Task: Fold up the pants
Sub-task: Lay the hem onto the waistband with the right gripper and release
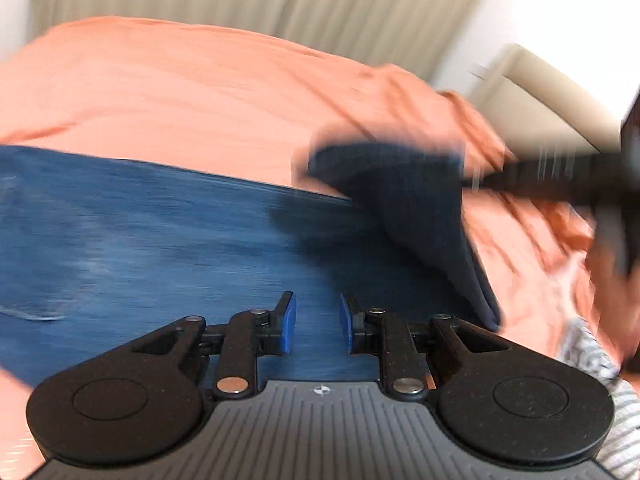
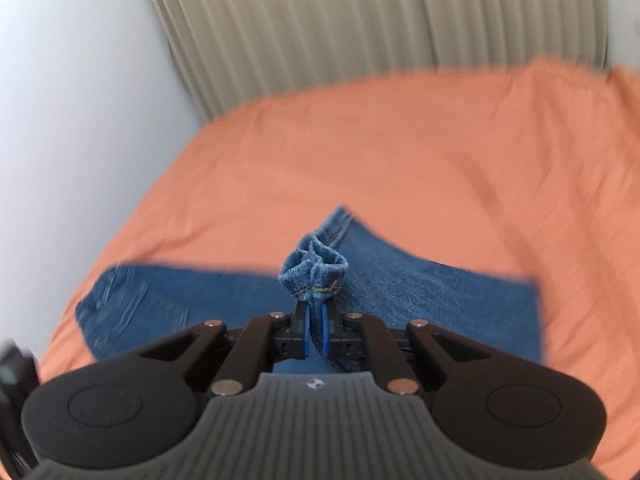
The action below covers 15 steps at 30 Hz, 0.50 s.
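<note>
Blue denim pants [image 1: 140, 248] lie flat on an orange bedsheet [image 1: 180, 92]. My left gripper [image 1: 318, 326] is open and empty, just above the denim, jaws a hand's width apart. My right gripper [image 2: 316, 330] is shut on a bunched hem of the pants [image 2: 314, 270] and holds it lifted above the rest of the pants [image 2: 440, 300]. In the left wrist view the lifted leg [image 1: 408, 208] hangs dark and blurred at the right, held by the right gripper [image 1: 560, 184].
A beige pleated curtain [image 2: 360, 20] hangs behind the bed. A white wall [image 2: 72, 120] runs along the left. A beige headboard or furniture edge [image 1: 540, 96] stands at the right. Rumpled orange sheet [image 1: 520, 240] lies at the right. A striped sleeve [image 1: 600, 380] shows.
</note>
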Motion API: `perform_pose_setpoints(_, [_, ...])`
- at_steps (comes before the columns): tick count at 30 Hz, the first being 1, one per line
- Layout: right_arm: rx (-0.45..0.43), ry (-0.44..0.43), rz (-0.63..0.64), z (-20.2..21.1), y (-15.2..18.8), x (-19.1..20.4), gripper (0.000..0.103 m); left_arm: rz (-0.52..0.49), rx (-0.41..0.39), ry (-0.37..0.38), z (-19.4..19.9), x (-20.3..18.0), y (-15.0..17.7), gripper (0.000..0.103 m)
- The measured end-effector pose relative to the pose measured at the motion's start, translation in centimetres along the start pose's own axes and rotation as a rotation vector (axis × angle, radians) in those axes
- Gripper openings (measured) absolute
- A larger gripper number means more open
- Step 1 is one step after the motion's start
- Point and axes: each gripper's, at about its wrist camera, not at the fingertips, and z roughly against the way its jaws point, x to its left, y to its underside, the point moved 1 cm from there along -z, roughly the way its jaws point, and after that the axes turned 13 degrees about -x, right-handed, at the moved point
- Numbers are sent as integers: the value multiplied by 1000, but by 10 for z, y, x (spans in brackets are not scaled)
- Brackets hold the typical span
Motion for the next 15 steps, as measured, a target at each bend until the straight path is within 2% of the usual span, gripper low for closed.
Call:
perform_pose_setpoints(2, [76, -5, -11, -23, 31, 4, 1, 34, -2, -27, 5, 15, 0, 27])
perform_pose_setpoints(6, [164, -4, 2, -45, 78, 7, 1, 116, 3, -30, 6, 32, 4, 43])
perform_pose_setpoints(10, [204, -6, -9, -49, 92, -5, 4, 251, 15, 43, -3, 48, 5, 58])
perform_pose_setpoints(12, [206, -17, -22, -45, 90, -7, 5, 325, 29, 85, -13, 54, 4, 61])
perform_pose_setpoints(14, [223, -44, -53, -41, 84, -10, 27, 378, 45, 112, -23, 57, 5, 61])
perform_pose_setpoints(15, [221, -54, -57, -36, 80, -10, 32, 403, 50, 117, -29, 58, 5, 61])
